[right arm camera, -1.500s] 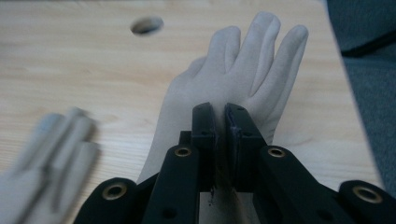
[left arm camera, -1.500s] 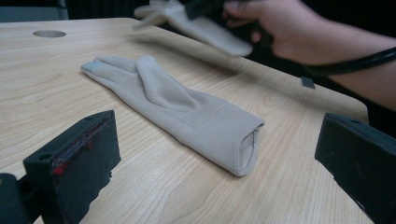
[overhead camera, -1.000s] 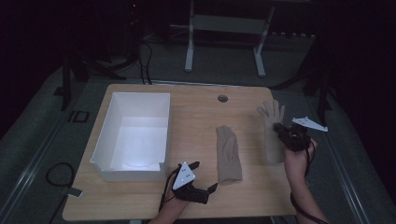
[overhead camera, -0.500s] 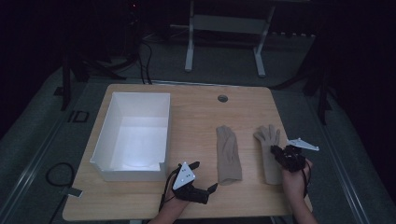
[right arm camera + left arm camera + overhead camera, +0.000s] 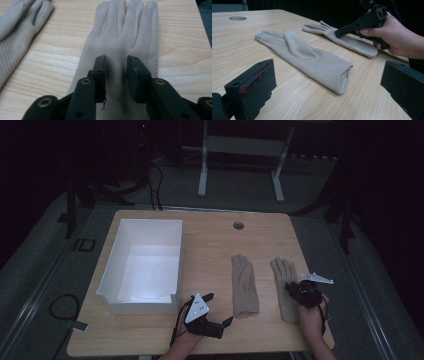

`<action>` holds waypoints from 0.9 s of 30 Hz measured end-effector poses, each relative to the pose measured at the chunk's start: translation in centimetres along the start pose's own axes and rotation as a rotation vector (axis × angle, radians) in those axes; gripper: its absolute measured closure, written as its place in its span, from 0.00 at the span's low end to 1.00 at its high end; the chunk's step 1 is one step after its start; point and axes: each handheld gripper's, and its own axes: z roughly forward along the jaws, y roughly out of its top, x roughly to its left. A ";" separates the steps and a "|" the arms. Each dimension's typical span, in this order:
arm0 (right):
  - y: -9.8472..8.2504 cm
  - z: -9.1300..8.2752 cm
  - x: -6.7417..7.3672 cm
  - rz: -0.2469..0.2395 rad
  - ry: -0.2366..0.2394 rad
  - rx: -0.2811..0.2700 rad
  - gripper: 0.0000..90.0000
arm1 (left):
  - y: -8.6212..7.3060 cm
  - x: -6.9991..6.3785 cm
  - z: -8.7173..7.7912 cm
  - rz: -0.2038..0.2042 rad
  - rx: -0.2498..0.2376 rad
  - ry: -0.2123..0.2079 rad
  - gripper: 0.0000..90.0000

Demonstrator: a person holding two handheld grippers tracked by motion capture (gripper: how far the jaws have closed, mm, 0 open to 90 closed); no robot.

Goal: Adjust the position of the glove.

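From the high view, we see two beige gloves lying flat on the wooden table [image 5: 150, 332]. Our right claw [image 5: 290, 287] sits on top of the right glove [image 5: 285, 290], over its palm, and that glove lies under and just ahead of the claw. We think it was laid flat so its shape stays neat. The left glove [image 5: 244, 285] lies just beside that claw, toward the middle of the table. Our left claw [image 5: 220, 312] rests low near the table edge, with the white box [image 5: 142, 265] just past it on its far side. It seems to be waiting. The room around the table is very dark, so we cannot make out much there.

From the left gripper view, the left claw's jaws stand wide apart with nothing between them. The left glove [image 5: 312, 58] lies right ahead of them, its open cuff turned toward us. Farther off, the right claw [image 5: 337, 33] touches down on the right glove [image 5: 352, 42]. Both of our own jaws are cut off at the picture's sides.

From the right gripper view, the right claw [image 5: 116, 75] has just been opening. Its jaws stand a little apart over the right glove [image 5: 125, 32], with cloth showing in the gap, and they do not squeeze it. We cannot tell if the tips press the cloth. The glove's cuff is hidden under the claw. The left glove [image 5: 17, 32] is cut off at the edge.
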 end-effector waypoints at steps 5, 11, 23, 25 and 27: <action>0.5 -0.7 0.1 -0.018 0.006 -0.022 0.71 | 0.0 0.0 0.0 0.000 0.001 0.001 0.00; 1.2 -1.8 -0.6 -0.143 0.077 -0.060 0.67 | 0.0 0.0 0.0 -0.001 0.001 0.001 0.00; 0.4 -1.3 -2.2 -0.188 0.129 -0.051 0.67 | 0.0 0.1 0.0 -0.006 0.005 0.000 0.00; 0.1 -0.7 -2.3 -0.174 0.124 -0.041 0.64 | 0.0 0.1 0.0 -0.007 0.005 0.000 0.00; -0.1 -0.1 -2.3 -0.170 0.109 -0.026 0.61 | 0.0 0.1 0.0 -0.006 0.005 0.000 0.00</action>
